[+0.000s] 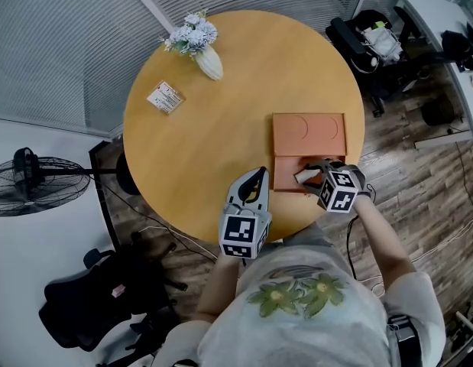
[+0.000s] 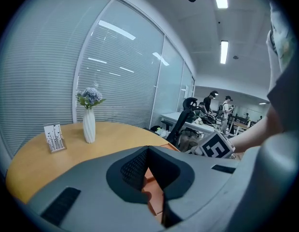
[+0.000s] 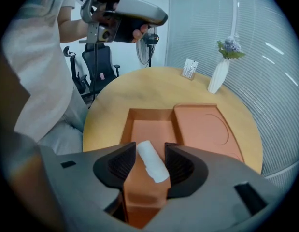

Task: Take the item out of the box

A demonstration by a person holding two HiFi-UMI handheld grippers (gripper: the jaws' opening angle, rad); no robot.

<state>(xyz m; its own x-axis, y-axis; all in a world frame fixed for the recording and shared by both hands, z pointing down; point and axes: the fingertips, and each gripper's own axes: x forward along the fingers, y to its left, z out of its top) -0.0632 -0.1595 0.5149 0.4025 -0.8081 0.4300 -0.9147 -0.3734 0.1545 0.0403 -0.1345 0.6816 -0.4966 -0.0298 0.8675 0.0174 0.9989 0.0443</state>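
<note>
Fingers (image 3: 121, 166) of your right gripper (image 3: 150, 148) stand partly apart, closed on the white roll (image 3: 151, 162), which sits tilted above the near wall of the box (image 3: 126, 127). In the head view, your gripper body hides the box's near right corner. Your left gripper (image 1: 257, 176) has its fingers together and empty, over the near edge of the surface (image 1: 221, 144), just left of the box. The lid (image 1: 309, 134) lies open beyond. Farther off are a card stand (image 1: 165, 96) and a vase (image 1: 208, 61). Whether the roll clears the box floor: cannot tell.

Grey shirt (image 1: 297, 335), seemingly floral print (image 1: 297, 297), short sleeves (image 1: 412, 300)
</note>
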